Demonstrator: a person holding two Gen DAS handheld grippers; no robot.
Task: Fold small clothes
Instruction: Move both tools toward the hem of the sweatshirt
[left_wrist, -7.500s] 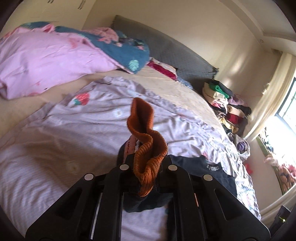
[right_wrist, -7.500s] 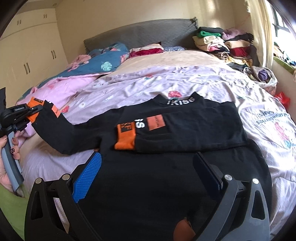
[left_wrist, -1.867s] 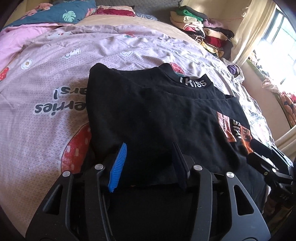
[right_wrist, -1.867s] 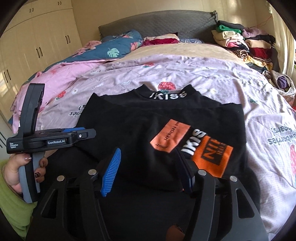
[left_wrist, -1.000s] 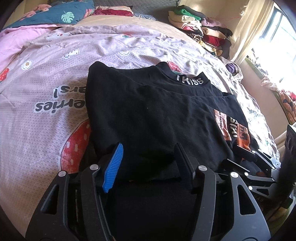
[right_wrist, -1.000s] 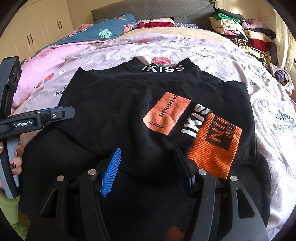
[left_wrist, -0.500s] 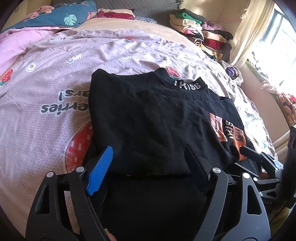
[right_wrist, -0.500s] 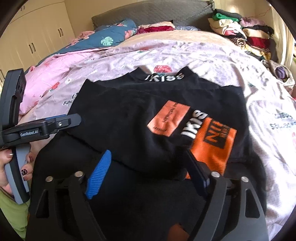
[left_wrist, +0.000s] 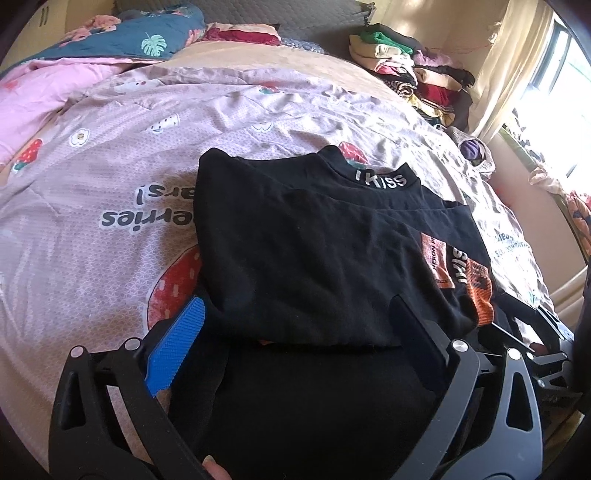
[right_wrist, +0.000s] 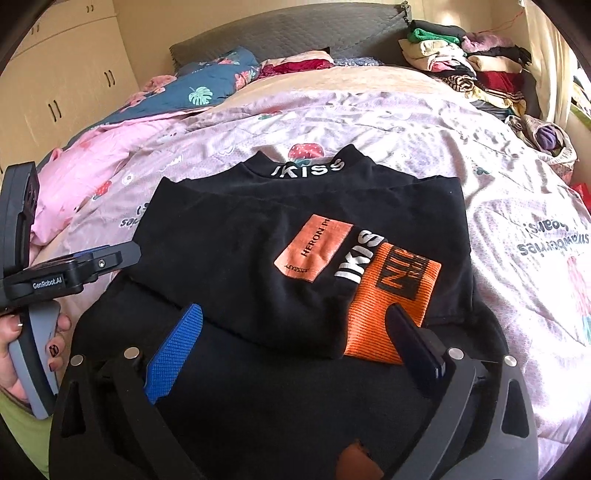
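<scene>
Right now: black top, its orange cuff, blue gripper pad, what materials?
Black top: soft matte knit, likely cotton jersey; drapes in limp folds.
Orange cuff: ribbed knit, fine ridges show.
Blue pad: probably rubber or plastic; grid texture, matte.

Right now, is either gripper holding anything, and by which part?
Nothing is held. The left gripper and the right gripper are both opening, pads clear of the black top, which lies folded on the bed.
</scene>
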